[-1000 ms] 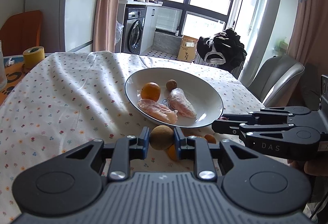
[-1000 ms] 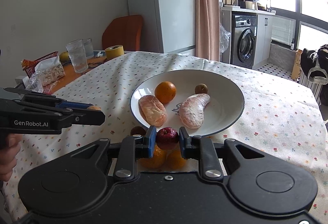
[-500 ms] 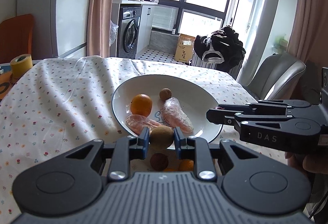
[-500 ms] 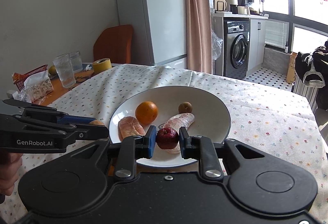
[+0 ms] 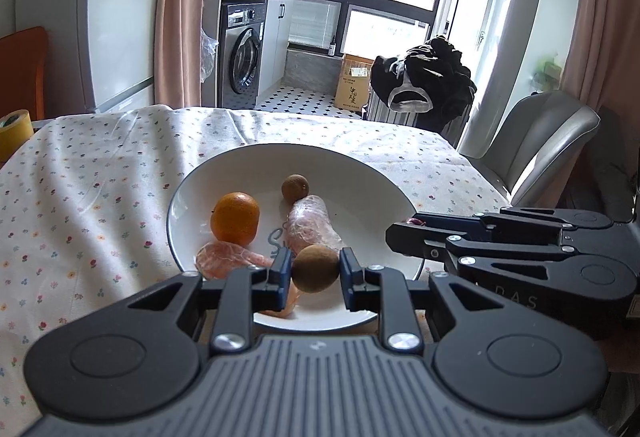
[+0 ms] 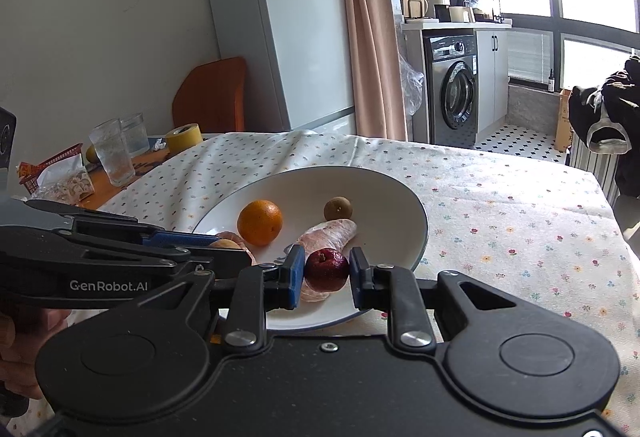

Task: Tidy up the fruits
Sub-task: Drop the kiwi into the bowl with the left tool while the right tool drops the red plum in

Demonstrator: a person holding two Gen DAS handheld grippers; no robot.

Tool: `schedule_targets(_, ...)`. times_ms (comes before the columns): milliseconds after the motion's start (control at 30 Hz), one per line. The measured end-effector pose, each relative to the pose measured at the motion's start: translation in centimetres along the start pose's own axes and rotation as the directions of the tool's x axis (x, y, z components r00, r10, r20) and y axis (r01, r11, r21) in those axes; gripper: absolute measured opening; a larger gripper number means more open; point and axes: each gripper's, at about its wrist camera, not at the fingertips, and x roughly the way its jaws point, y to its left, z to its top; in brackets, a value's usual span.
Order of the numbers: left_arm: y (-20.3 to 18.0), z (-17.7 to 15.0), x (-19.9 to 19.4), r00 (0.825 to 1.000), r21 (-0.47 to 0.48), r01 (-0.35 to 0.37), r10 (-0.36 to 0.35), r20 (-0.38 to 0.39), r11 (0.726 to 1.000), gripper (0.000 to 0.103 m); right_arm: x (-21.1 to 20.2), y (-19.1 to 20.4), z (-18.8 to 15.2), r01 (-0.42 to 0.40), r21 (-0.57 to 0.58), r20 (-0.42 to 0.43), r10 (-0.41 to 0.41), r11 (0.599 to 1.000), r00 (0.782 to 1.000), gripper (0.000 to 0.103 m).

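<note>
Jaws of left gripper [image 5: 315, 273] clamp one brown fruit [image 5: 315, 268], right gripper's [image 6: 326, 275] one red fruit [image 6: 327, 269].

The left hand-held gripper [image 5: 315, 273] and the right hand-held gripper [image 6: 326, 271] are side by side, each apparently clamped on something round.

The surface [image 6: 500, 205] is covered by a white cloth with a small floral print, creased toward the far left. A white plate [image 6: 404, 209] rests directly on the cloth. At the uncovered far-left end stand two drinking glasses [image 6: 114, 151], a yellow tape roll [image 6: 183, 137] and a red basket [image 6: 52, 161].
</note>
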Motion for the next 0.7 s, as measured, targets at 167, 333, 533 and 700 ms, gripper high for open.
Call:
schedule_targets(167, 0.1, 0.1, 0.1, 1.0, 0.0, -0.017, 0.017, 0.009, 1.0, 0.028, 0.4, 0.0, -0.2, -0.005, 0.008, -0.003, 0.005, 1.0, 1.0, 0.022)
schedule_targets(333, 0.8, 0.1, -0.2, 0.999, -0.026, -0.042, 0.042, 0.006, 0.999, 0.031, 0.4, -0.1, -0.2, -0.01, 0.015, 0.004, 0.009, 1.0, 1.0, 0.027)
schedule_targets(533, 1.5, -0.5, -1.8, 0.997, -0.037, -0.072, 0.073, 0.03, 0.997, 0.053, 0.0, -0.2, -0.3, -0.008, 0.023, 0.019, 0.008, 1.0, 1.0, 0.029)
schedule_targets(700, 2.2, -1.0, -2.9, 0.997, -0.059, -0.073, 0.075, 0.028, 0.996, 0.061, -0.3, 0.6, -0.2, -0.019, 0.009, 0.017, 0.019, 1.0, 1.0, 0.033)
